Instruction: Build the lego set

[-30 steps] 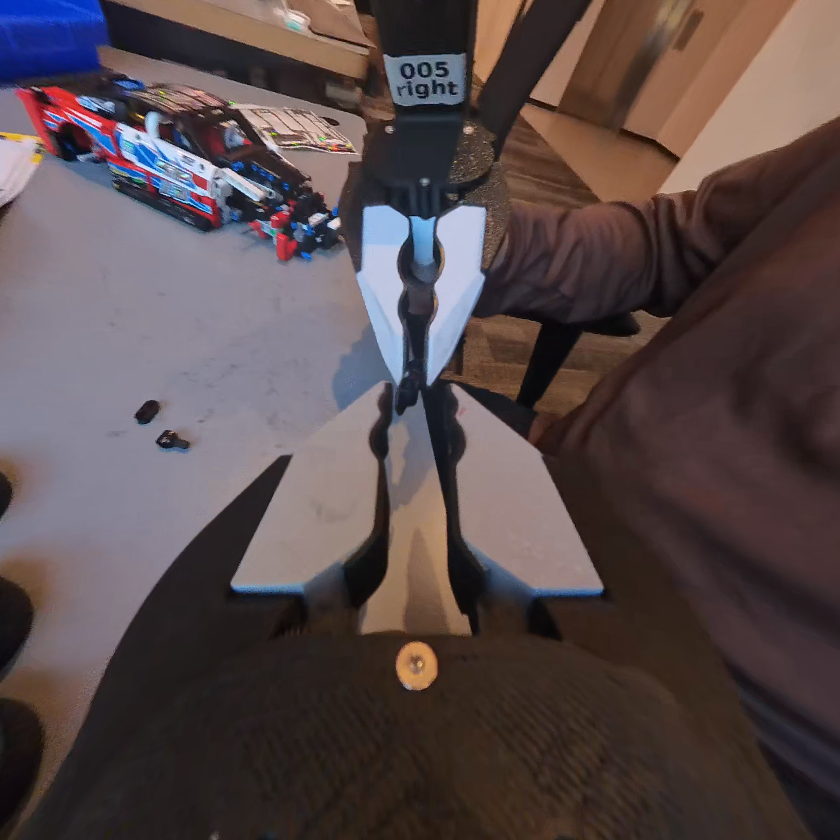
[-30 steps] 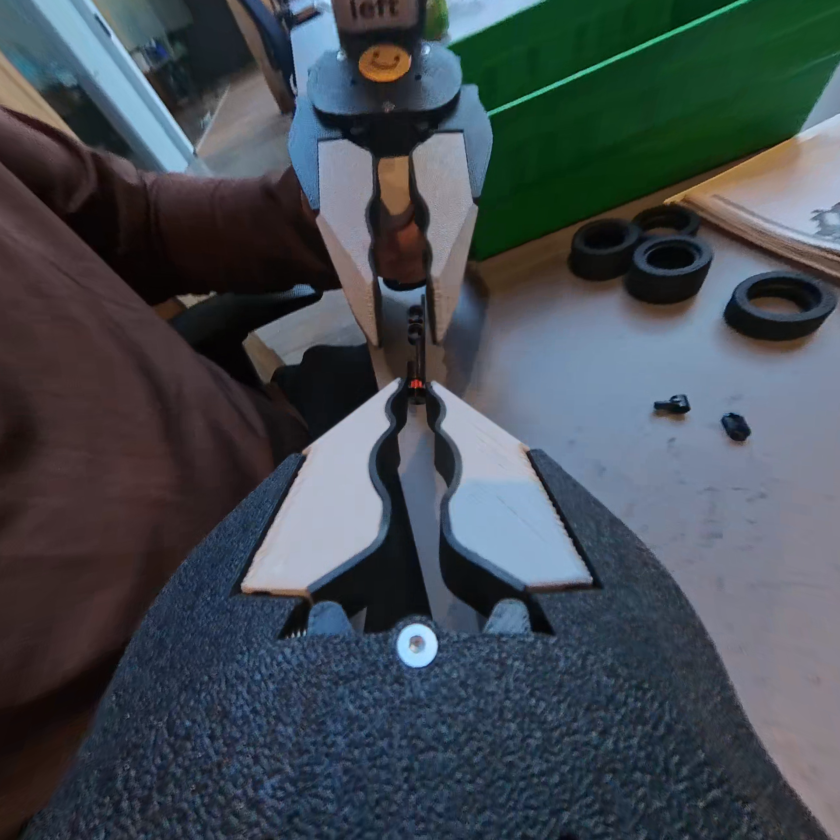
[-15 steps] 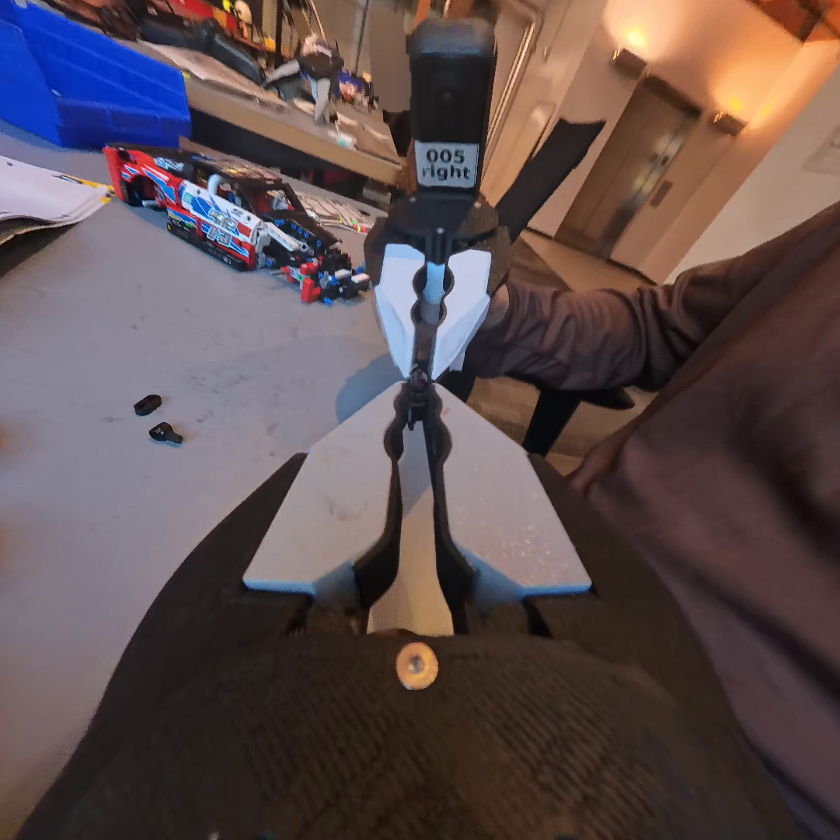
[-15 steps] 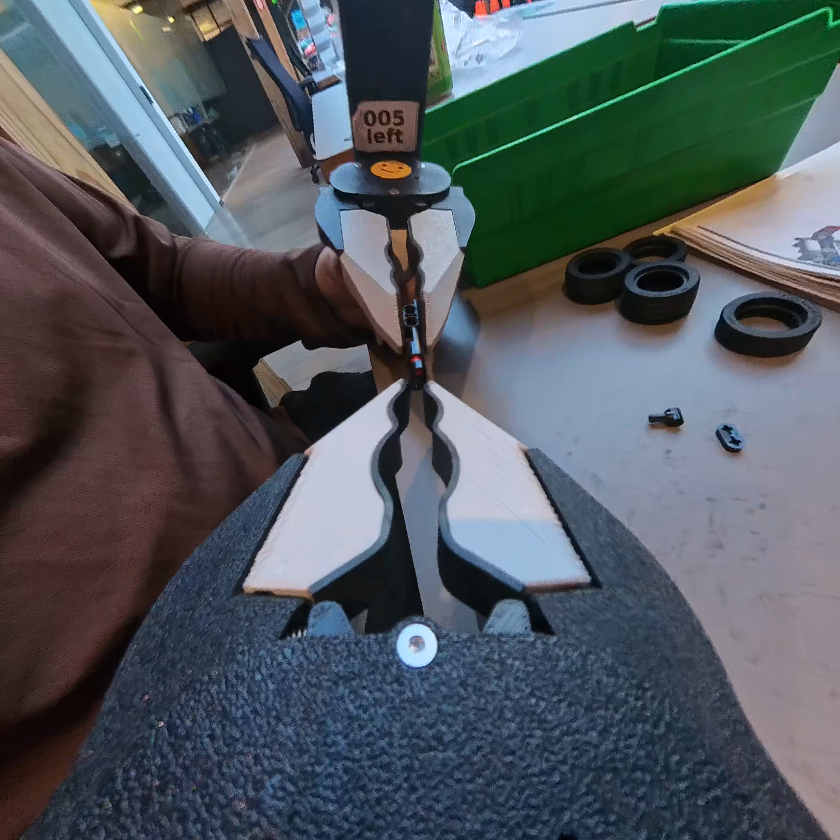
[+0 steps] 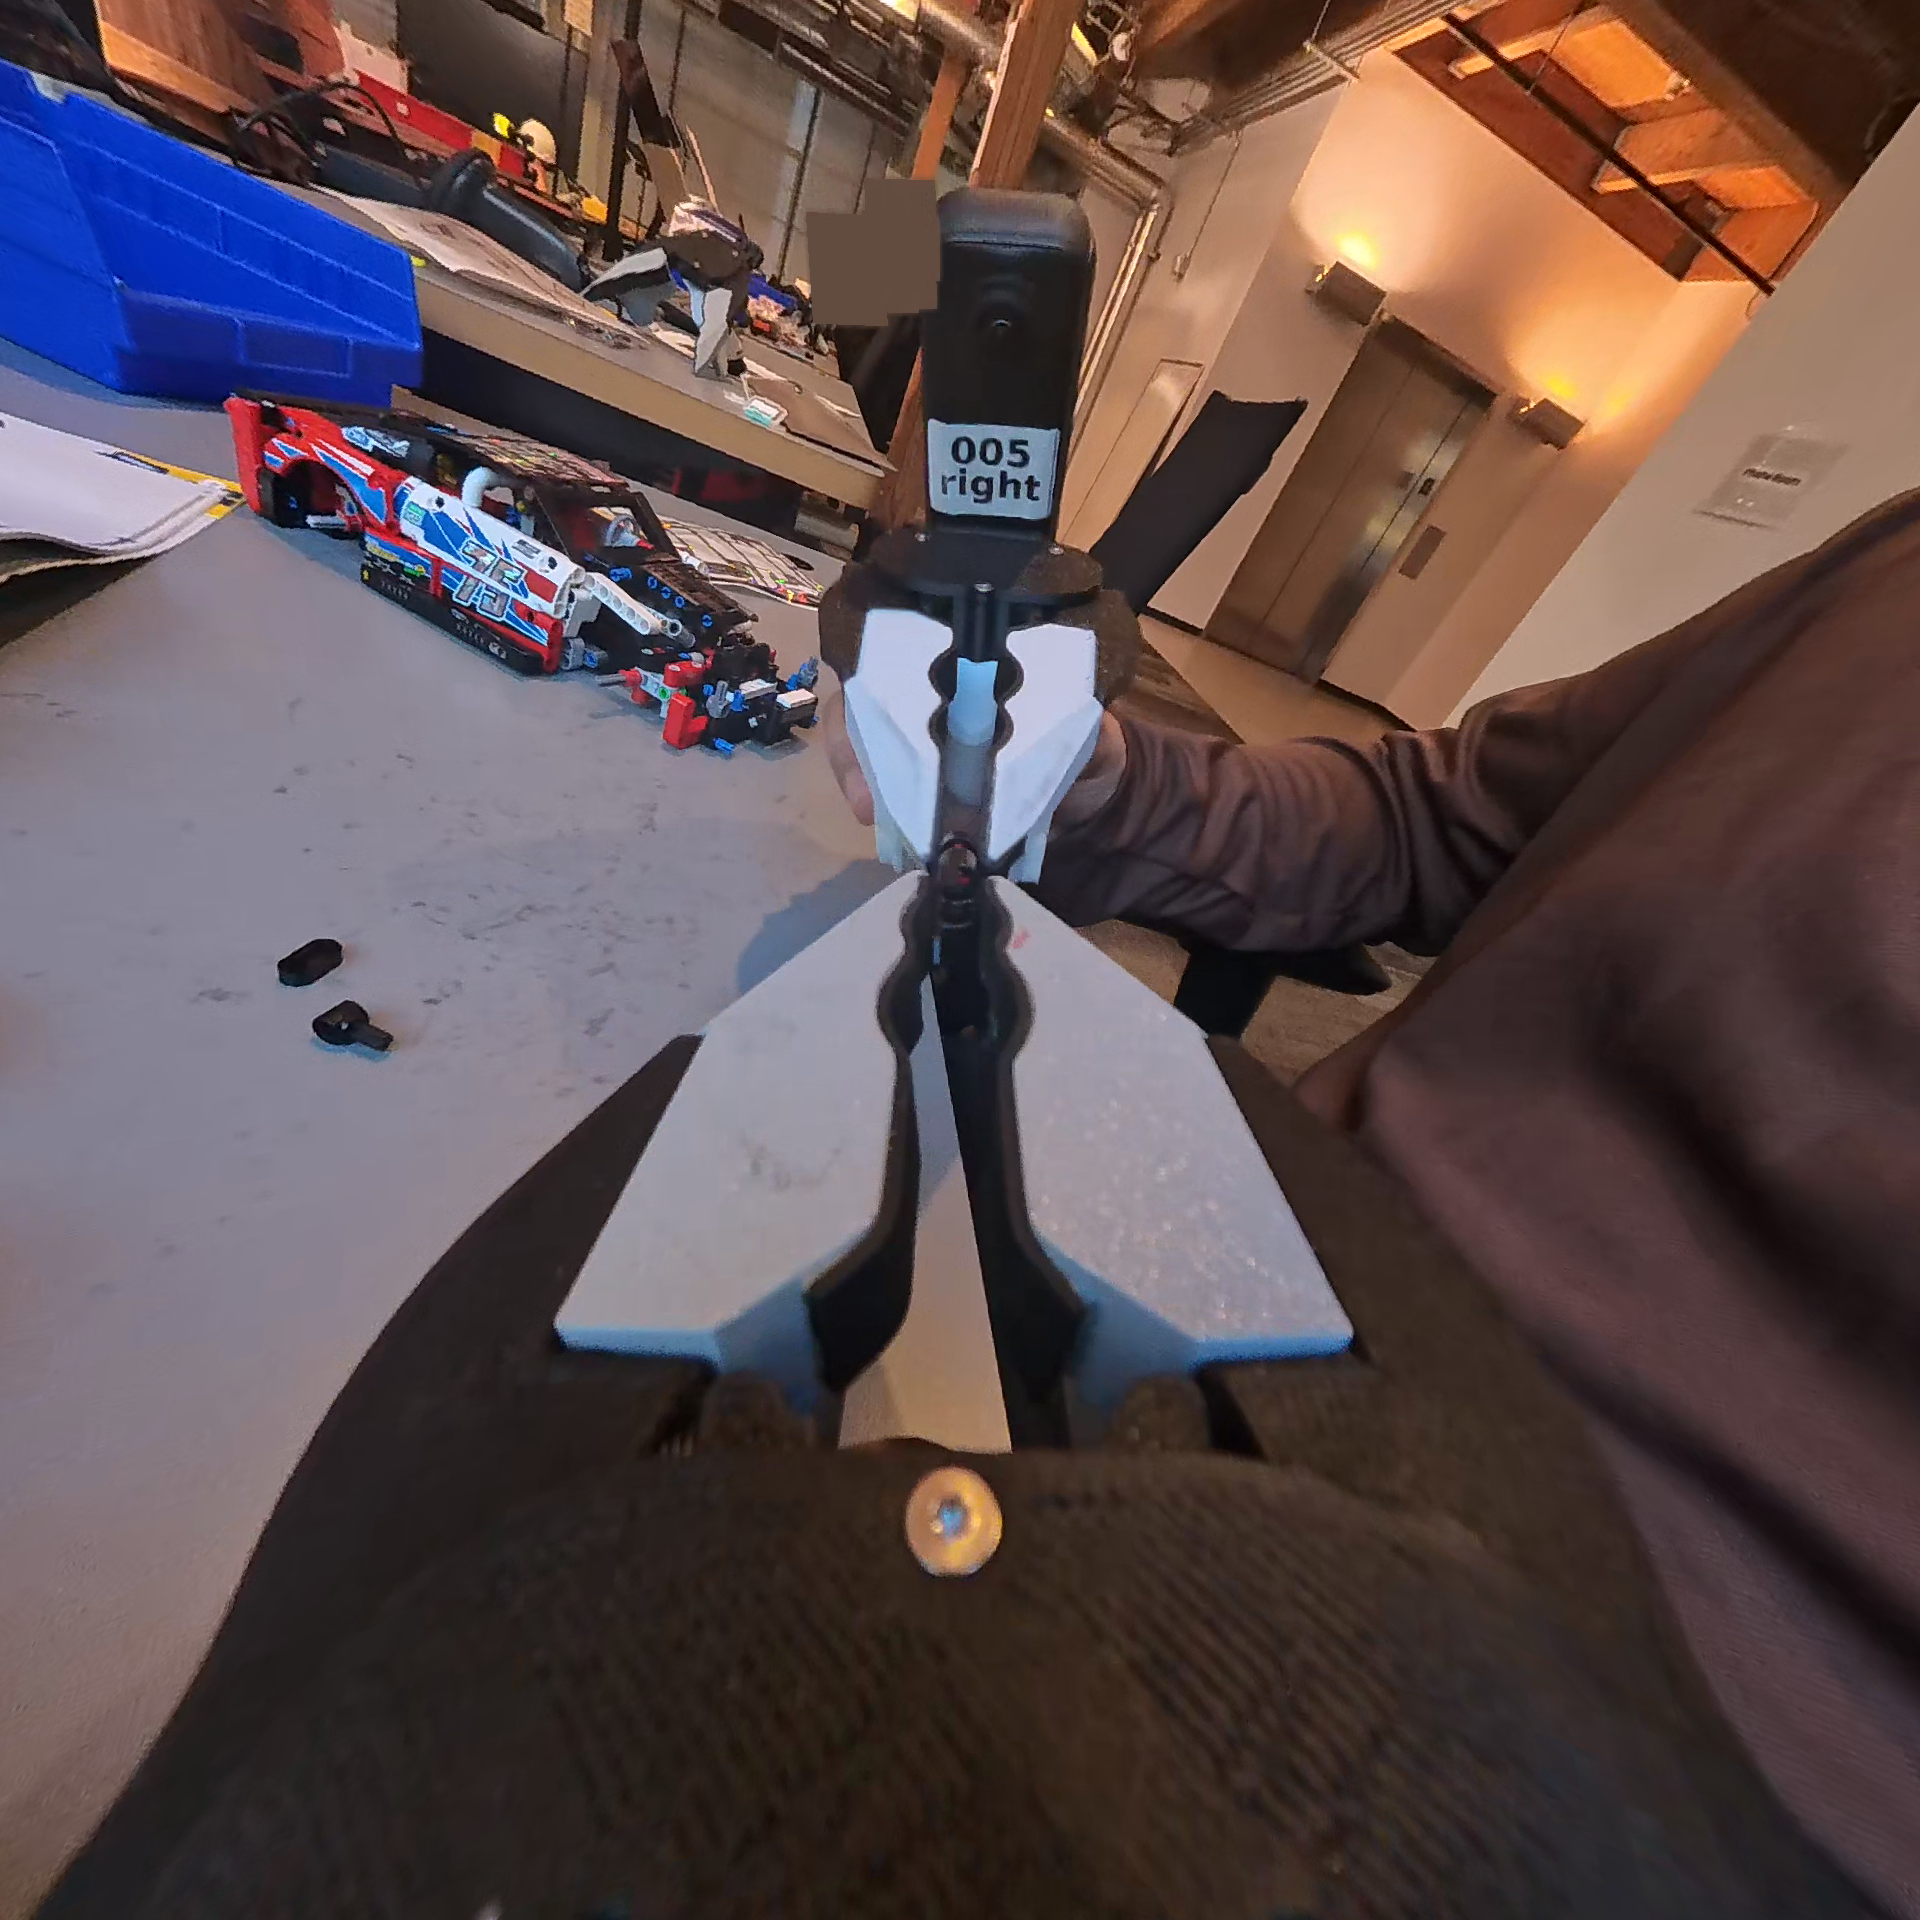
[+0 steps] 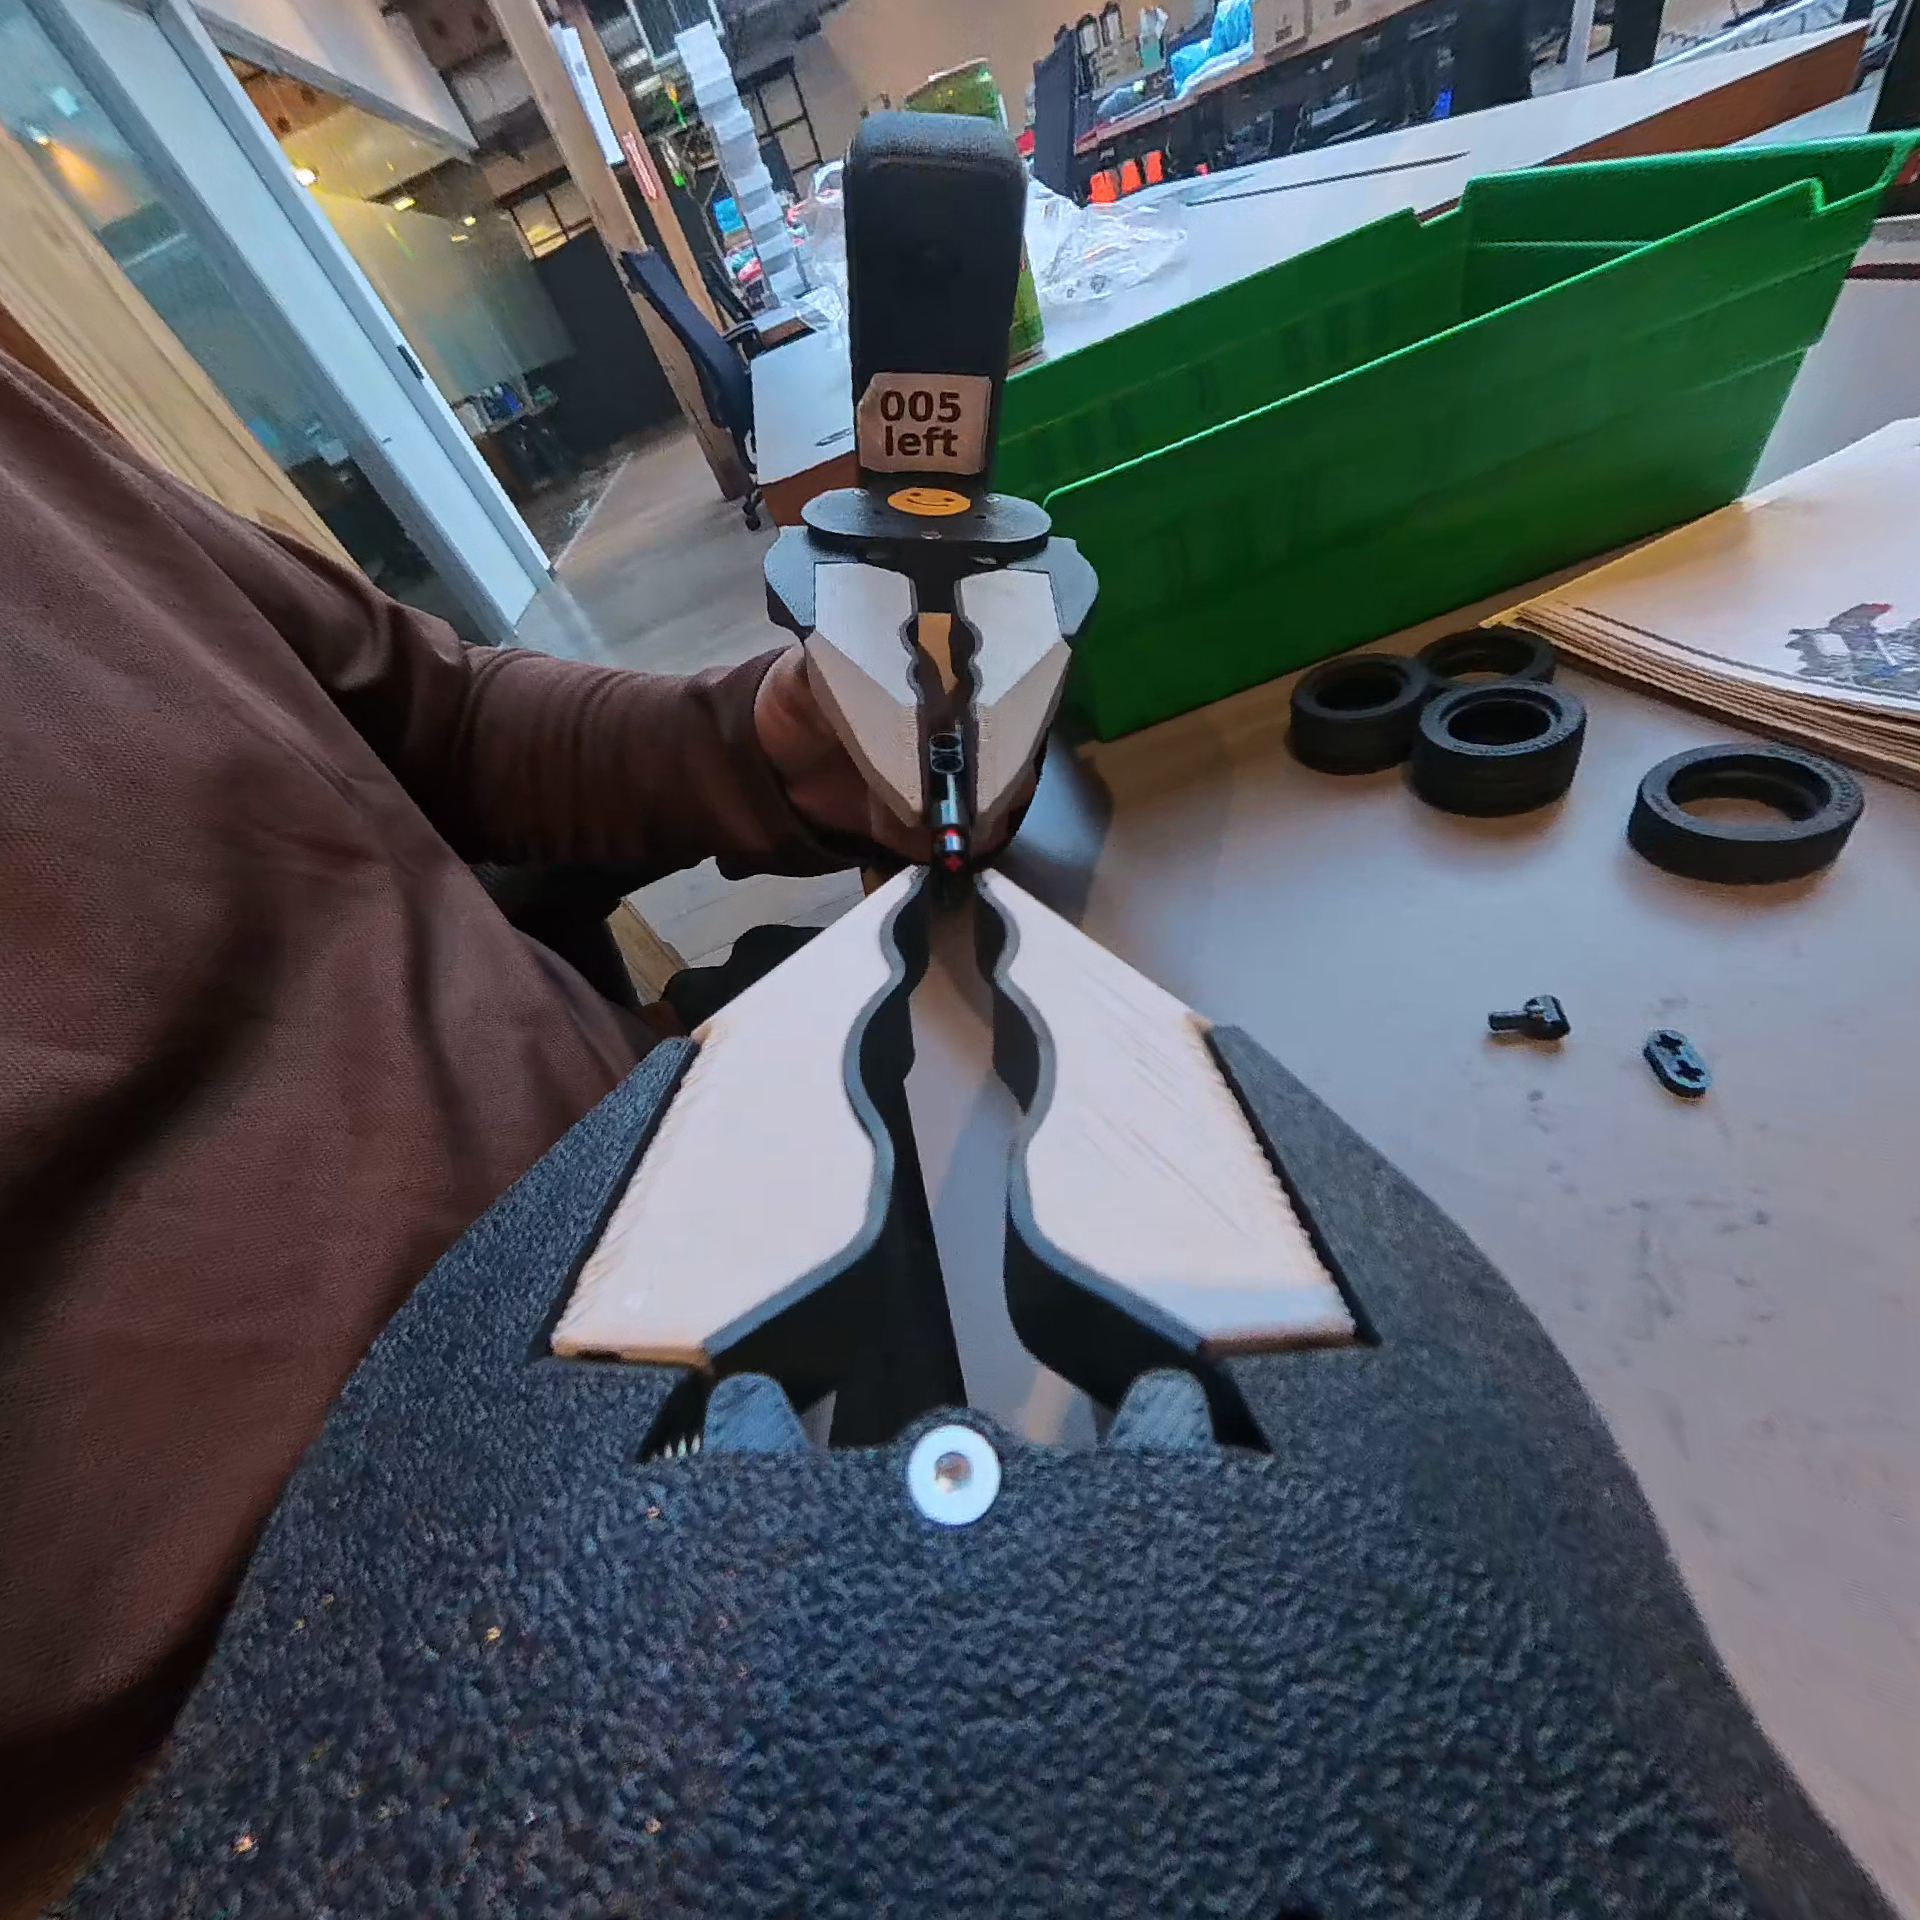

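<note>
Tip to tip above the desk [image 5: 312, 790], the left tool [image 5: 954, 894] pinches a black piece [image 6: 945, 774] whose long axis points at the right tool [image 6: 948, 883], pinching its red-tipped end.

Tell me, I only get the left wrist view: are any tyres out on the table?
Observer: Yes, four black tyres lie on the table.
Operator: What's behind them?
Observer: A green bin.
Operator: What is the left gripper holding?
Observer: The left gripper is shut on a thin black piece; the piece's red end sits between the tips of the right gripper.
</note>
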Motion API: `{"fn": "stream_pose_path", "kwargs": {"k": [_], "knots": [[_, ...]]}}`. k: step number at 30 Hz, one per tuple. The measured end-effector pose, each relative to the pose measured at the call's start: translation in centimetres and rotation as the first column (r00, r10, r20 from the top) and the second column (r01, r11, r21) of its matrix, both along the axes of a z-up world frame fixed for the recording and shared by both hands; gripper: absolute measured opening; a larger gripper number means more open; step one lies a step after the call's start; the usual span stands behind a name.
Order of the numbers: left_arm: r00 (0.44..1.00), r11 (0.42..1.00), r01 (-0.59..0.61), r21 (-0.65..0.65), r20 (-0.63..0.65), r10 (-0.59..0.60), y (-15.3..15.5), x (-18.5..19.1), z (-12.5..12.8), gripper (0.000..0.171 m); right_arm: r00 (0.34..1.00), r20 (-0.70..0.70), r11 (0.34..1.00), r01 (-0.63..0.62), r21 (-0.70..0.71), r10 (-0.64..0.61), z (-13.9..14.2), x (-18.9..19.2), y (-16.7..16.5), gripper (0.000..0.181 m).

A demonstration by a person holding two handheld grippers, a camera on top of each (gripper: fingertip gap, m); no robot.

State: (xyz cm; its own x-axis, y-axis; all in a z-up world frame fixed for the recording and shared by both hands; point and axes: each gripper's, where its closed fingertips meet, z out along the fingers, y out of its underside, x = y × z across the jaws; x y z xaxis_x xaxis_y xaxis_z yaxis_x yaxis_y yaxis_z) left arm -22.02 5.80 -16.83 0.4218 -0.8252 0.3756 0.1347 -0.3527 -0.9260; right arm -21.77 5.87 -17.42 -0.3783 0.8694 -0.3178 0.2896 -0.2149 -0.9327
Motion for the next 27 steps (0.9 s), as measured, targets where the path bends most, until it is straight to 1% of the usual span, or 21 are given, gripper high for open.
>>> {"fn": "stream_pose_path", "kwargs": {"k": [6,10,13,16,19,21,23,25,27], "knots": [[1.000,1.000,0.012,-0.006,-0.005,-0.012,0.0,0.1,-0.1,0.004,1.000,0.001,1.000,-0.003,-0.009,0.003,-0.1,0.0,-0.1,0.007],[0.995,1.000,-0.005,-0.016,-0.101,0.003,0.2,0.3,-1.2,0.004,0.998,0.061,0.999,-0.007,0.037,0.005,-1.2,0.1,0.1,0.007],[0.991,0.999,0.006,-0.046,-0.131,-0.012,0.3,0.4,-1.8,0.005,0.996,0.093,0.999,-0.020,0.050,0.015,-1.9,0.1,0.2,0.006],[0.972,0.997,0.018,-0.070,-0.231,-0.034,0.2,0.5,-3.2,0.005,0.987,0.156,0.992,-0.047,0.120,0.028,-3.4,0.1,0.0,0.006],[0.966,0.995,0.028,-0.099,-0.253,-0.052,0.2,0.5,-3.7,0.004,0.983,0.177,0.992,-0.060,0.111,0.039,-3.8,-0.2,-0.1,0.005],[0.955,0.993,0.014,-0.113,-0.292,-0.047,0.5,0.3,-4.3,0.005,0.978,0.208,0.987,-0.060,0.149,0.028,-4.5,-0.4,0.1,0.005],[0.952,0.992,0.003,-0.128,-0.303,-0.042,0.8,0.2,-4.6,0.005,0.974,0.227,0.987,-0.053,0.153,0.017,-4.9,-0.5,0.4,0.006],[0.952,0.993,-0.013,-0.118,-0.306,-0.024,1.2,0.0,-4.6,0.005,0.974,0.226,0.990,-0.033,0.139,0.001,-4.9,-0.7,0.8,0.007],[0.946,0.997,-0.023,-0.067,-0.325,0.000,1.4,-0.1,-4.3,0.004,0.978,0.207,0.989,-0.018,0.145,-0.013,-4.6,-0.8,1.1,0.008]]}}
